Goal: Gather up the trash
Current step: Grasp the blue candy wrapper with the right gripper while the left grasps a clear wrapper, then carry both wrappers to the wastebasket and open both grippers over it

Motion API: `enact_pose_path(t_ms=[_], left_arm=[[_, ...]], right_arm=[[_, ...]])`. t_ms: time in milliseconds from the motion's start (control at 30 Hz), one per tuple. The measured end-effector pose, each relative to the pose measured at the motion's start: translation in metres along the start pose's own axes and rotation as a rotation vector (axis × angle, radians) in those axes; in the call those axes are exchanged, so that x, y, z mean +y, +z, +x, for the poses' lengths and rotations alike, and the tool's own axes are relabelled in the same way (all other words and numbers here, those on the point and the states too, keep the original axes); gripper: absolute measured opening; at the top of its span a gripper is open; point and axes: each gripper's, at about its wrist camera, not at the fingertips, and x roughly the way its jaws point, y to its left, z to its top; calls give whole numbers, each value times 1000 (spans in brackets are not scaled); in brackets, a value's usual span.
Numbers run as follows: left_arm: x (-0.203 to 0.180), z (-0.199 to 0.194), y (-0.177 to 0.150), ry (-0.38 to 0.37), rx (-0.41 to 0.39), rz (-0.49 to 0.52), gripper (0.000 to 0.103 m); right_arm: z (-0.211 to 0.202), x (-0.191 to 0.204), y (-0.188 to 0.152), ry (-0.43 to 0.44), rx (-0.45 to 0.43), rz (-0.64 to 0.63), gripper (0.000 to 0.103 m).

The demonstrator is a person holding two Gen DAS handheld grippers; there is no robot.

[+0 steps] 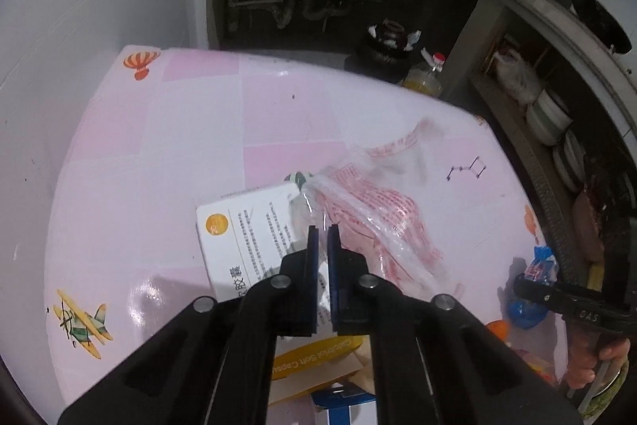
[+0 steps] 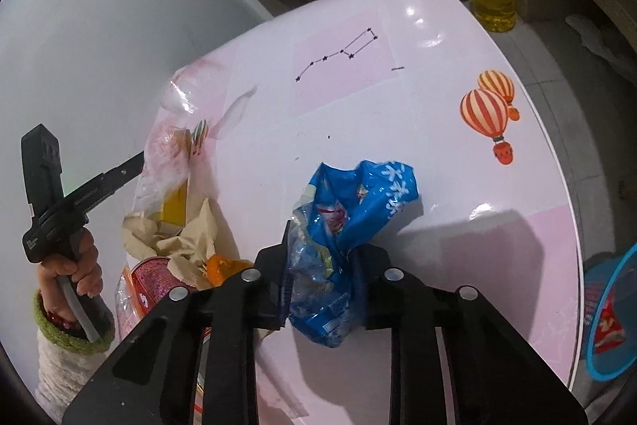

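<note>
Presently: right gripper (image 2: 324, 245) clamped on blue wrapper (image 2: 350, 210), between its fingers. Left gripper (image 1: 323, 230) pinched nearly closed on clear bag (image 1: 370, 202); white box (image 1: 247, 234) just left of it.

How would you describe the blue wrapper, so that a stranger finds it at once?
Start at the pink table with balloon stickers. In its middle, the right gripper is shut on the blue wrapper. It alone is bright blue with white flowers; the trash beside it is beige, orange and red.
</note>
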Motion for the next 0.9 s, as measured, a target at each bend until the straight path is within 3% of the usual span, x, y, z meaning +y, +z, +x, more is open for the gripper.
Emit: enact_pose_path(t_ms=[267,533,900], left_arm=[[-7,-21,-1,-29,-74,4,3],[-16,-61,-2,-39,-161,17,3],[-58,-121,-19,-125,-254,100,3]], right_arm=[[-8,6,3,-6,-49,-6,18],[-45,7,-4,9,-129,-4,17],[-108,5,-49,24,-251,27,17]])
